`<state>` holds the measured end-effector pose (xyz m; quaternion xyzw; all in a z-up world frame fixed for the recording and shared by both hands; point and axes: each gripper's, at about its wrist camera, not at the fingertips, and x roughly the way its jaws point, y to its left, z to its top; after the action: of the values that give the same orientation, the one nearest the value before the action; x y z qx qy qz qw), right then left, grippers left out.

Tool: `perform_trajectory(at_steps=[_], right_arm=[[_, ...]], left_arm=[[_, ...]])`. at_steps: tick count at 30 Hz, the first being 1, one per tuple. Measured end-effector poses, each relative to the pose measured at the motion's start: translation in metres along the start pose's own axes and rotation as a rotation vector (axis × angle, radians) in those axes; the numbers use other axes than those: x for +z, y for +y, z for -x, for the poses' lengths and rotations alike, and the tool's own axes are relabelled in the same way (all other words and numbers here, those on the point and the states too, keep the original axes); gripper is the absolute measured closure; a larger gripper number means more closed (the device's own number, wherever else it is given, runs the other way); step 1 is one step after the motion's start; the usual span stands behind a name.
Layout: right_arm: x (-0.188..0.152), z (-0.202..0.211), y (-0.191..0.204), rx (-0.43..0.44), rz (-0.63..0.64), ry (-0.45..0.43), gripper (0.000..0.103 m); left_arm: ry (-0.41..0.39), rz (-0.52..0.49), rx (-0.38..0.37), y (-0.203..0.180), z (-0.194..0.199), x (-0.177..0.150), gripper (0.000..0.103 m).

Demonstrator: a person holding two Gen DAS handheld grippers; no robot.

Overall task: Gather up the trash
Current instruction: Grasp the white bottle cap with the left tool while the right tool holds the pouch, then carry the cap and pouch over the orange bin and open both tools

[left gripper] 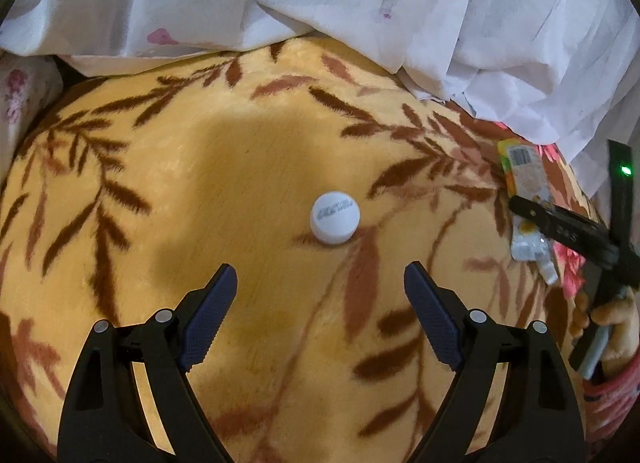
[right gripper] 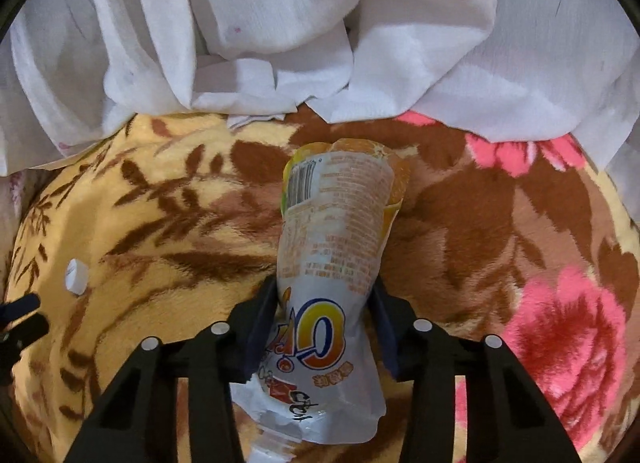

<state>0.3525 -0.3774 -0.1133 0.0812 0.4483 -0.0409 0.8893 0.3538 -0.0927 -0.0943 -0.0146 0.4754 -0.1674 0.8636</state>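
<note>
A white bottle cap (left gripper: 335,217) lies on the yellow leaf-patterned blanket (left gripper: 240,167), just ahead of my left gripper (left gripper: 320,283), which is open and empty above the blanket. My right gripper (right gripper: 322,295) is shut on an empty orange-juice pouch (right gripper: 340,231), gripping its middle; the pouch's spout end points back toward the camera. The pouch (left gripper: 524,187) and the right gripper's black fingers (left gripper: 560,227) also show at the right of the left wrist view. The cap (right gripper: 76,275) appears at the left of the right wrist view.
A rumpled white sheet (left gripper: 360,3) covers the far side of the bed (right gripper: 320,23). The blanket turns brown with pink flowers (right gripper: 560,327) on the right. A floral pillow (left gripper: 20,99) sits at far left.
</note>
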Motion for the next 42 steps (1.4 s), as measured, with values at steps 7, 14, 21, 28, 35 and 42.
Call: perform_trajectory(at_steps=[7, 14, 21, 28, 35, 42], right_arm=[[-0.005, 0.033, -0.004, 0.009, 0.015, -0.056, 0.062], [-0.018, 0.053, -0.004, 0.044, 0.041, -0.073, 0.062], [-0.024, 0.064, -0.003, 0.081, 0.048, -0.079, 0.062], [-0.034, 0.091, 0.003, 0.105, 0.056, -0.104, 0.062], [-0.05, 0.131, 0.012, 0.119, 0.086, -0.128, 0.062], [-0.088, 0.181, 0.023, 0.14, 0.102, -0.135, 0.062]], left_arm=[[-0.004, -0.035, 0.028, -0.015, -0.02, 0.016, 0.02], [-0.021, -0.052, 0.098, -0.019, -0.046, 0.027, 0.025], [-0.007, -0.027, 0.073, -0.008, -0.05, 0.027, 0.072], [-0.02, -0.049, 0.053, -0.009, -0.02, 0.011, 0.072], [-0.084, -0.103, 0.044, -0.028, 0.049, -0.023, 0.072], [-0.11, -0.129, 0.047, -0.047, 0.117, -0.073, 0.072]])
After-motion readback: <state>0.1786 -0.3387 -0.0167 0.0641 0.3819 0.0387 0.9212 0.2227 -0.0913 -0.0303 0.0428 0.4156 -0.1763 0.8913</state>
